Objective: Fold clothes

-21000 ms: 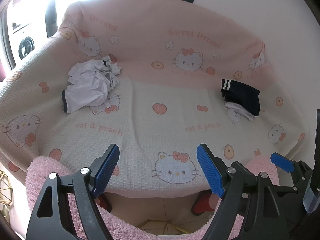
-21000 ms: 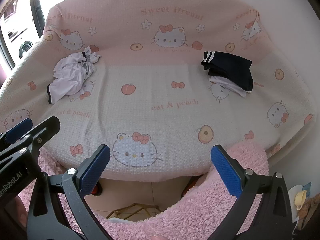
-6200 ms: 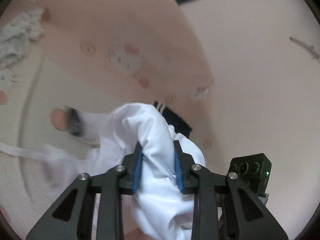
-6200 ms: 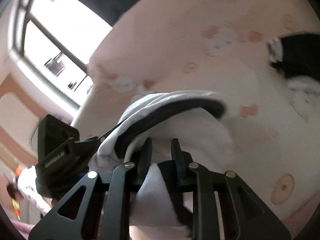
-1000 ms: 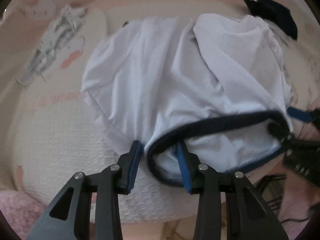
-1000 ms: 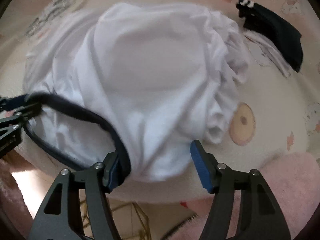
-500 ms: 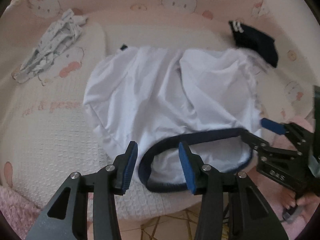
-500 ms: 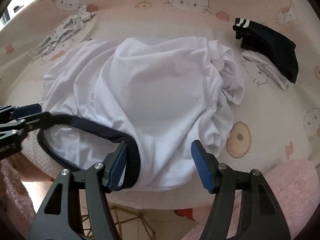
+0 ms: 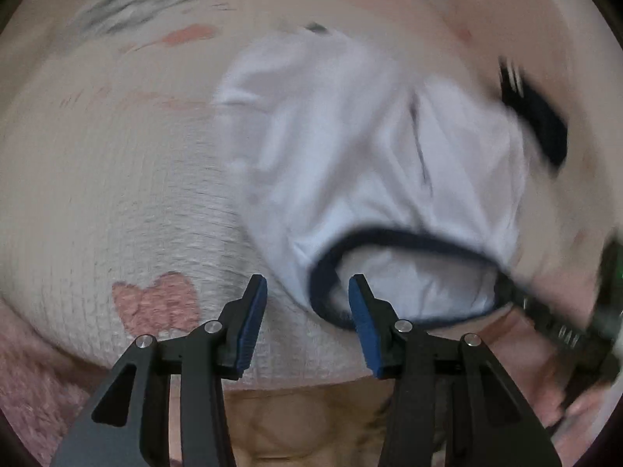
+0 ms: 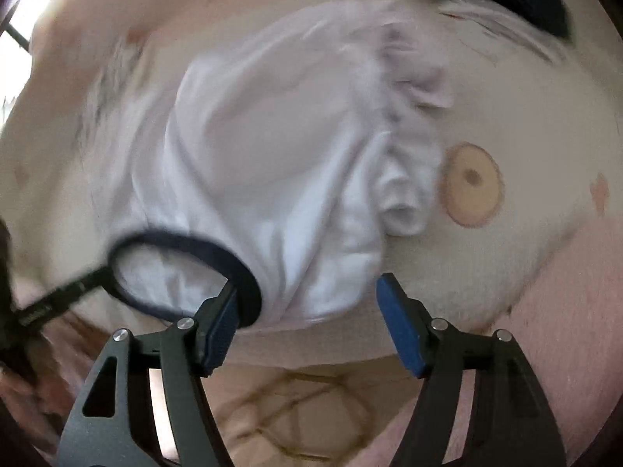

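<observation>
My left gripper (image 9: 307,303) and right gripper (image 10: 307,299) hang over the near edge of the pink-and-cream cartoon-print blanket (image 9: 117,202), both with jaws opening and pressing on nothing. The crumpled white garment with a dark navy band (image 9: 350,163) lies spread on that blanket, its band looped toward me. A folded dark navy garment (image 9: 537,120) sits just beyond it.
</observation>
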Motion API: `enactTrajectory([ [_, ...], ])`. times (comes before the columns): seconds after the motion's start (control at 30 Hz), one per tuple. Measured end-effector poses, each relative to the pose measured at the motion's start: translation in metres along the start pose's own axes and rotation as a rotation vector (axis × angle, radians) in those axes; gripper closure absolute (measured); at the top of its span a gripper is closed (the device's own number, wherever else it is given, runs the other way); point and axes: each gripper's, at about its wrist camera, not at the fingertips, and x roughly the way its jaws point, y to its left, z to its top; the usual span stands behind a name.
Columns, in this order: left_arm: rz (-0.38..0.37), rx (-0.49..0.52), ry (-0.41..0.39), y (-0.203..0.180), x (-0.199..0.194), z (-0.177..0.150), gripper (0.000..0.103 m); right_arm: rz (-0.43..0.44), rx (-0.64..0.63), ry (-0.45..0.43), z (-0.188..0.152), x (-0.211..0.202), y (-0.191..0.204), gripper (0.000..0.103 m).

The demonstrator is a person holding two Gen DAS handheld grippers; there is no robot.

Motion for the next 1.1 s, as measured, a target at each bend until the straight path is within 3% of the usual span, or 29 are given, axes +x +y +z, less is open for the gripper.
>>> enactTrajectory([
  [0.13,-0.06,-0.213,-0.026,0.037,-0.003,0.008,0.053,-0.028,0.203,0.014,0.001,0.004,-0.037,0.03],
  [0.23,-0.095,-0.24,-0.021,0.039,0.003,0.01,0.053,-0.005,0.265,0.046,0.004,0.016,-0.049,0.028],
  [0.3,-0.115,-0.224,-0.026,0.033,0.007,0.011,0.053,-0.014,0.208,0.03,0.008,0.016,-0.04,0.03],
  [0.43,-0.144,-0.169,-0.018,0.02,0.017,0.012,0.055,-0.03,0.087,0.007,0.014,0.017,-0.019,0.052],
  [0.47,-0.145,-0.152,-0.019,0.017,0.018,0.012,0.061,-0.031,0.057,0.003,0.014,0.017,-0.014,0.062],
  [0.5,-0.147,-0.135,-0.02,0.015,0.02,0.011,0.072,-0.035,0.024,-0.002,0.014,0.017,-0.007,0.064],
  [0.6,-0.188,-0.101,0.001,0.007,0.019,0.011,0.08,-0.049,-0.069,-0.026,0.01,0.012,0.012,0.073],
  [0.7,-0.229,-0.095,-0.014,0.002,0.017,0.011,0.081,-0.049,-0.088,-0.077,0.005,-0.003,0.021,0.073],
  [0.73,-0.256,-0.122,-0.015,0.005,0.017,0.01,0.081,-0.04,-0.069,-0.094,0.004,-0.01,0.02,0.069],
  [0.77,-0.284,-0.155,-0.015,0.01,0.016,0.008,0.079,-0.029,-0.024,-0.107,0.004,-0.016,0.015,0.055],
  [0.83,-0.323,-0.219,-0.015,0.02,0.016,0.006,0.069,0.006,0.095,-0.143,0.005,-0.027,-0.003,0.05],
  [0.87,-0.316,-0.245,-0.02,0.025,0.017,0.006,0.06,0.004,0.117,-0.15,0.008,-0.026,-0.009,0.049],
  [0.9,-0.305,-0.269,-0.027,0.029,0.018,0.007,0.059,-0.022,0.149,-0.154,0.011,-0.026,-0.018,0.048],
  [0.97,-0.289,-0.31,-0.034,0.036,0.02,0.007,0.058,-0.041,0.218,-0.157,0.008,-0.025,-0.036,0.047],
  [1.1,-0.317,-0.304,-0.038,0.033,0.026,0.008,0.045,0.012,0.328,-0.084,0.016,-0.009,-0.061,0.046],
])
